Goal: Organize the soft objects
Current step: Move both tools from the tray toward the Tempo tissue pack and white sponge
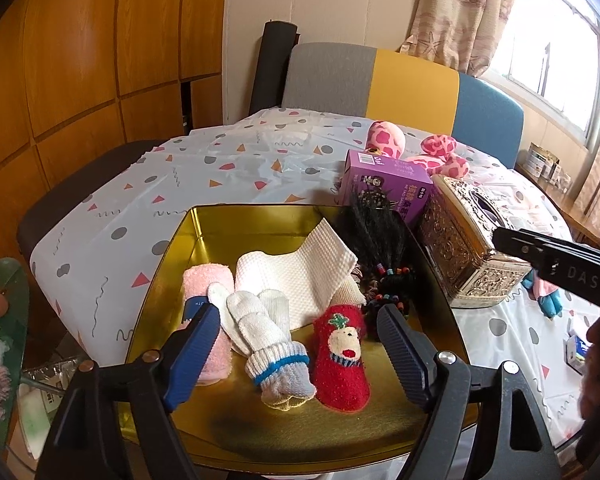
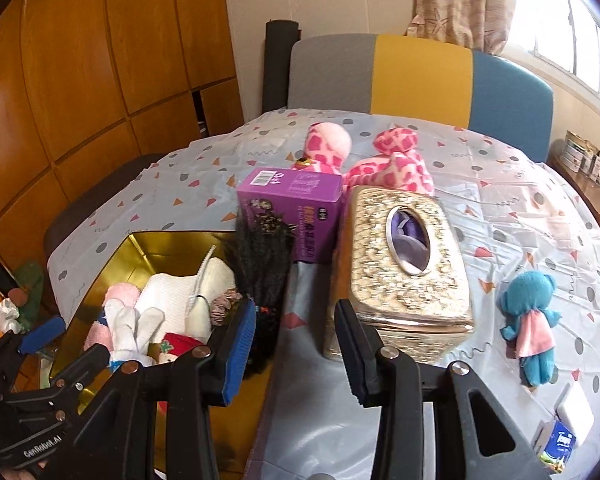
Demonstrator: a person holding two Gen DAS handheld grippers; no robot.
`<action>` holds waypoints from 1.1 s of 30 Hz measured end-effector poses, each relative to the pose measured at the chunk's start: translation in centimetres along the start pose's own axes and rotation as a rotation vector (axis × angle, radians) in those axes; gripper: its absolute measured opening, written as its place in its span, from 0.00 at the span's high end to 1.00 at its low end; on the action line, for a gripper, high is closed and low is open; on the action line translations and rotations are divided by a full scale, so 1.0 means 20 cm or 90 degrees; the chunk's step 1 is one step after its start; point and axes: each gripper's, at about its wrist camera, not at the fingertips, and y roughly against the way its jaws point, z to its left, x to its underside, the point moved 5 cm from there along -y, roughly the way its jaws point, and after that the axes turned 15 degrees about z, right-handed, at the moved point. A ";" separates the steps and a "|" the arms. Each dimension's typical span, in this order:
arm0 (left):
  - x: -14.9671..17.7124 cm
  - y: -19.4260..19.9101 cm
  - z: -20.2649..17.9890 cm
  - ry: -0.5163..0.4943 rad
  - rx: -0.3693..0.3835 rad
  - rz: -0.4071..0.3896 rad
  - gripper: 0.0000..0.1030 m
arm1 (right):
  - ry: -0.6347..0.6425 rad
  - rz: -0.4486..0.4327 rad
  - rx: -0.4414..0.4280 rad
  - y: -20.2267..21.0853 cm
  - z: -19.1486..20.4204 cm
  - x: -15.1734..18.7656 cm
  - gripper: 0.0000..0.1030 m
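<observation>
Gold tin point(image 1: 204, 220) sitting on the patterned tablecloth point(image 1: 100, 216), packed with soft things: pink rolled towel point(image 1: 204, 280) at its left, white waffle cloth point(image 1: 300, 268) behind, white knit gloves point(image 1: 260, 328) with blue-banded cuffs in the middle, red reindeer sock point(image 1: 342, 360) just right of the gloves, touching them. Black braided hairpiece point(image 1: 376, 232) lying along the tin's right edge, beaded ends inside.

Left gripper point(image 1: 296, 344) hovering over the gloves and sock, jaws standing wide, pads clear of both items, gripping nothing.

Right gripper point(image 2: 296, 344) hanging over bare tablecloth between the tin and the ornate gold tissue box point(image 2: 404, 256), jaws partly apart and empty.

Purple carton point(image 2: 296, 208) standing behind the hairpiece. Pink spotted plush point(image 2: 380, 160) lying beyond the carton. Blue teddy point(image 2: 530, 328) in pink shirt lying on the cloth right of the tissue box, apart from it.
</observation>
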 end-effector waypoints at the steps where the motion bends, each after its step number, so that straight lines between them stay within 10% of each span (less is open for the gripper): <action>1: 0.00 0.00 0.00 -0.003 -0.001 -0.001 0.21 | -0.004 -0.002 0.003 0.01 -0.02 0.00 0.60; 20: 0.02 0.01 -0.17 -0.060 0.011 0.010 0.20 | -0.149 -0.007 0.128 0.18 -0.75 0.21 0.60; 33: 0.05 0.02 -0.38 -0.134 0.023 0.011 0.20 | -0.436 -0.054 0.249 0.37 -1.55 0.59 0.60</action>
